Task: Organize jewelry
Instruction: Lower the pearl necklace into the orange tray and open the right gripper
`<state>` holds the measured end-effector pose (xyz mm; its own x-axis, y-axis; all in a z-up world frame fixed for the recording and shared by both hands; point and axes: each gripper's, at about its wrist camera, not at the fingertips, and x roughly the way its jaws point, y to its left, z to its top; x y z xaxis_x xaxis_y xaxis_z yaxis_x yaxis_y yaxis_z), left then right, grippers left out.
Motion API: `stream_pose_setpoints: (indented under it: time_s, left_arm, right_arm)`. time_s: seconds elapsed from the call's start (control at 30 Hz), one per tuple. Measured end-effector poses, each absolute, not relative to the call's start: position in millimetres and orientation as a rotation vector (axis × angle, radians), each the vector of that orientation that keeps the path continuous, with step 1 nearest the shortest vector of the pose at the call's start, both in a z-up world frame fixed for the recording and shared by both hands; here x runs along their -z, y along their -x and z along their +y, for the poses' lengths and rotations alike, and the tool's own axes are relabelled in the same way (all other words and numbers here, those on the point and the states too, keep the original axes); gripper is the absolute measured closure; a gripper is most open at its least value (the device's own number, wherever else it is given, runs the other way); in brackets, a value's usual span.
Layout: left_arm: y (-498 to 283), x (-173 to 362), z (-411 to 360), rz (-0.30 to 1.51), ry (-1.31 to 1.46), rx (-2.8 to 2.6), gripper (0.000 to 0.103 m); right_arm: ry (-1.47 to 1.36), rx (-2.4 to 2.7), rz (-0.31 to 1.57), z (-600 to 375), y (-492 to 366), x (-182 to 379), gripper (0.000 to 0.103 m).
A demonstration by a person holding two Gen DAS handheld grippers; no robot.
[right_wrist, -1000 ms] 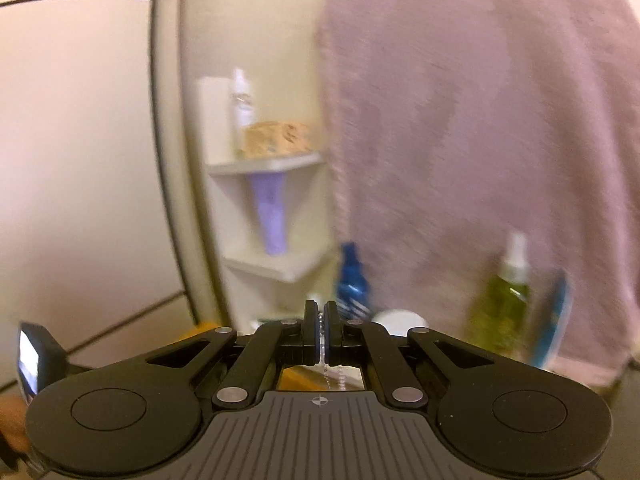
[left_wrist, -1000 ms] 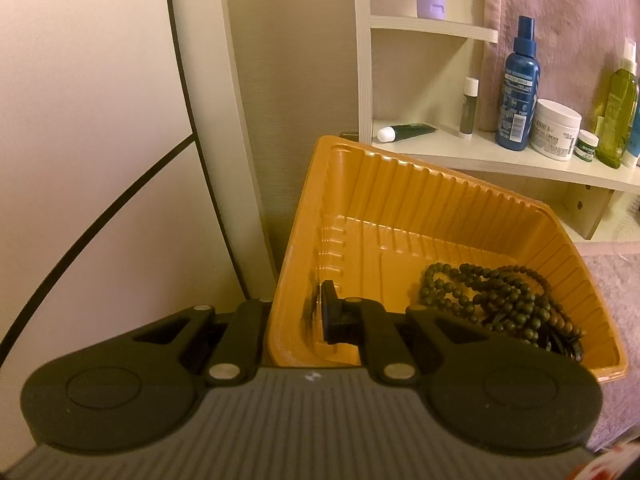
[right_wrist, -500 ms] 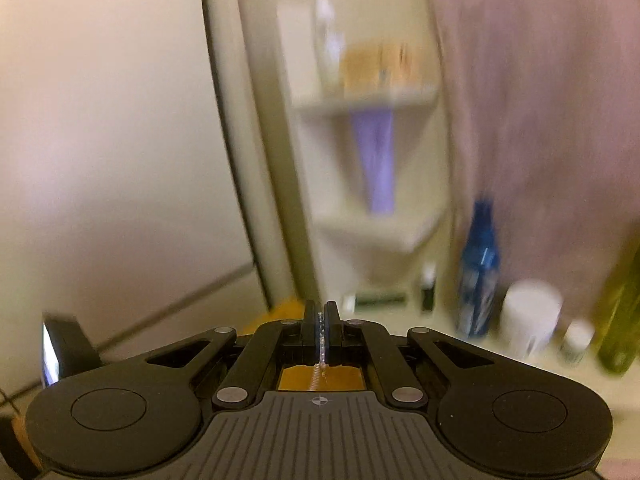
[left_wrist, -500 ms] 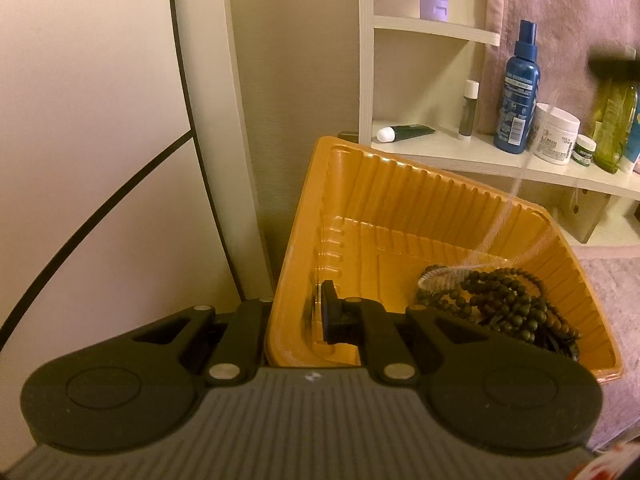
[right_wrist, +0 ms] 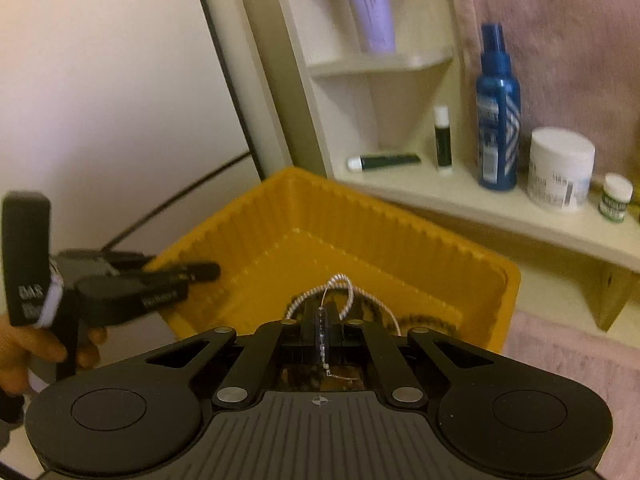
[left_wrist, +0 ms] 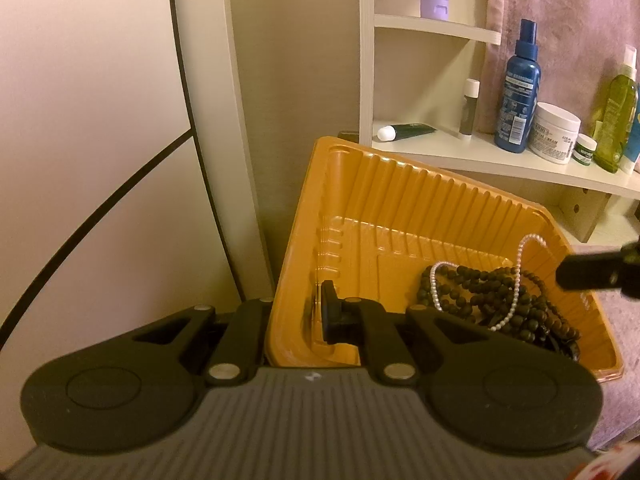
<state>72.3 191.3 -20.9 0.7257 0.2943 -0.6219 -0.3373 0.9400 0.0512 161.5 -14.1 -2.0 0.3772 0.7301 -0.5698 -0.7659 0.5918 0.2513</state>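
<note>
The left gripper (left_wrist: 294, 320) is clamped on the near wall of the orange tray (left_wrist: 400, 200), holding it tilted at centre frame. The right gripper (right_wrist: 322, 338) pinches a thin pearl strand (left_wrist: 516, 280), whose free length drapes over the dark bead necklaces (left_wrist: 500, 300) at the tray's lower right. The strand looks light, limp and snag-prone, so a hold on the beads themselves seems safest.
</note>
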Motion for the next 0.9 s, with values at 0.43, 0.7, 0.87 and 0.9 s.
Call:
stream_pose_setpoints:
  time_s: [0.43,0.7,0.87,0.9]
  left_arm:
    - [-74.1,22.1,191.7,0.68,0.066,-0.352,0.094]
    - [-75.7,23.1,191.6,0.683,0.065,-0.354,0.094]
    - [-76.6,23.9,192.1,0.686,0.062,-0.355,0.094]
    - [-76.7,24.0,192.1,0.687,0.062,-0.356,0.094]
  right_arm:
    - [0.086,-0.866,0.711,-21.2,-163.3,9.1,0.044]
    - [0.057,-0.836,0.73,-36.2,-164.8,11.6,0.042]
    - [0.038,-0.812,0.738,-44.4,-165.2,13.9,0.041]
    - [0.035,-0.807,0.741,-46.1,-165.7,14.3,0.041]
